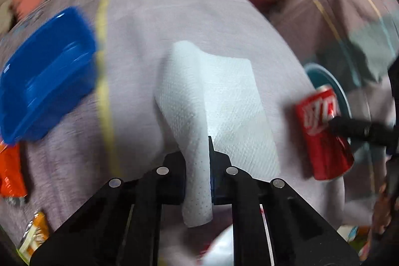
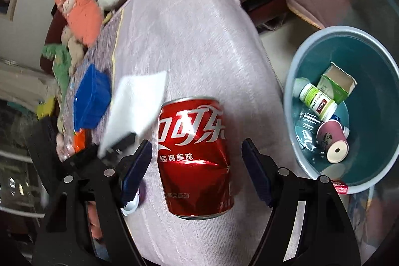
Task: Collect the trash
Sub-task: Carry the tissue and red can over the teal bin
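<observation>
Your left gripper point(image 1: 198, 166) pinches a paper towel point(image 1: 214, 101) lifted off the cloth; your right gripper point(image 2: 195, 161) stands open around a dented red can point(image 2: 195, 156). Bottles, a box and a cup already fill the bin point(image 2: 389, 71); wrappers point(image 1: 11, 171) remain.

White paper towel point(image 1: 199, 101): embossed, one edge folded over and drawn into a narrow strip, the rest draped over the pale cloth, centre of the scene.

Red cola can point(image 2: 194, 153): dented and creased low on its body, white lettering facing near, standing upright on the cloth right of the towel.

Teal bin point(image 2: 374, 46): round, open-topped, far right; it holds a white supplement bottle point(image 2: 318, 102), a green carton point(image 2: 336, 85) and a tipped paper cup point(image 2: 333, 141).
</observation>
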Demonstrator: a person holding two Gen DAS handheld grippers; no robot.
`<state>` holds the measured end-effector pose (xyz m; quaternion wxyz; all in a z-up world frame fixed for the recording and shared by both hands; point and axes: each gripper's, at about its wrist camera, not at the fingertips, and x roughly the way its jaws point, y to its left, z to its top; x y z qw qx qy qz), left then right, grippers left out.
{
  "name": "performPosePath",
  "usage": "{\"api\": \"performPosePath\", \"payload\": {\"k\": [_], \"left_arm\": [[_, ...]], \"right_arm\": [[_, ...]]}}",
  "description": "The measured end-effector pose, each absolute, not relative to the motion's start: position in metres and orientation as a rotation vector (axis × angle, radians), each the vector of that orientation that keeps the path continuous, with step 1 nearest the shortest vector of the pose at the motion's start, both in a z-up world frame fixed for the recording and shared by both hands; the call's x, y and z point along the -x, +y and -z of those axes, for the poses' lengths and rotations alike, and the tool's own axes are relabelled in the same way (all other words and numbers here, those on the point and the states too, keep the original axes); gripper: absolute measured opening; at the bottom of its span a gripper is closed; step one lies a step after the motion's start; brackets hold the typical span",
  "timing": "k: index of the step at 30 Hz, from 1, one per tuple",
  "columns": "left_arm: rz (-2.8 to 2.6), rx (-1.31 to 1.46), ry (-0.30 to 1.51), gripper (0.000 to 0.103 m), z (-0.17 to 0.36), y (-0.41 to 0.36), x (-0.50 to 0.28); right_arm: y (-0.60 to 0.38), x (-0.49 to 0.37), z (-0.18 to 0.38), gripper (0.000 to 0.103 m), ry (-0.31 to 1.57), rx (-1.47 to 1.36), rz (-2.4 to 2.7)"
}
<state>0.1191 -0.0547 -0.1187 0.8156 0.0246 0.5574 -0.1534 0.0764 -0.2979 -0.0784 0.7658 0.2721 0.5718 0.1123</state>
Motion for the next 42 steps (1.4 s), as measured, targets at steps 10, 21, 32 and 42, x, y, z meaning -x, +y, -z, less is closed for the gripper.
{"api": "performPosePath", "payload": {"k": [10,21,32,42], "left_arm": [[0.350,0.042,1.168,0.013,0.102,-0.038,-0.109],[0.487,0.030,1.080,0.013,0.053,-0.078,-0.098],[0.709,-0.056,1.089,0.013,0.051,-0.196,-0.095],[0.810,-0.114,1.171,0.013,0.085,-0.274,-0.089]], "right_arm": [[-0.277,-0.079,0.071,0.059,1.178,-0.449,-0.260],[-0.368,-0.051,0.044,0.059,1.053,-0.544,-0.102],[-0.484,-0.025,0.094,0.059,1.108,-0.577,0.166],[-0.508,-0.026,0.138,0.059,1.176,-0.609,0.170]]}}
